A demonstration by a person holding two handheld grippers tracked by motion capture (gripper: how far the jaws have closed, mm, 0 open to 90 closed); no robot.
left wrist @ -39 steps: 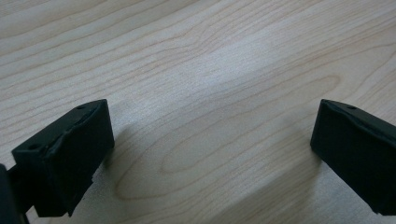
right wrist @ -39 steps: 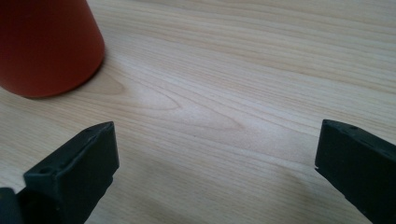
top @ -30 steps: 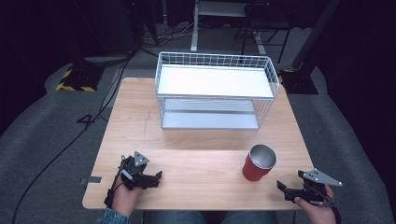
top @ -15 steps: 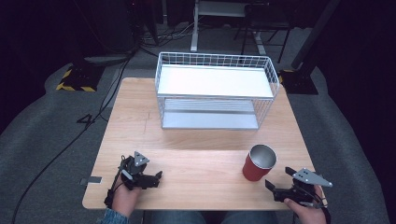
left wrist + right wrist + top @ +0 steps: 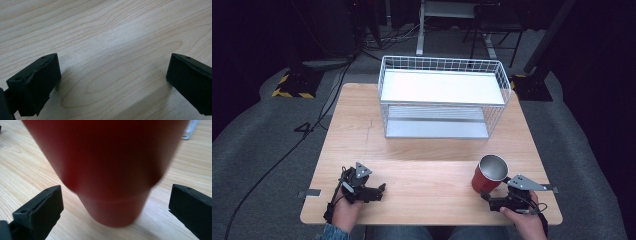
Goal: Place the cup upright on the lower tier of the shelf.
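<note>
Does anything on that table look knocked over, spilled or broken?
Nothing stands out. The red cup stands upright on the wooden table with no spill around it, the wire basket sits level, and the right gripper is open at the cup's base.

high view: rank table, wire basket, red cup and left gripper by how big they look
1. table
2. wire basket
3. red cup and left gripper: look about alike, so not ranked apart
</note>
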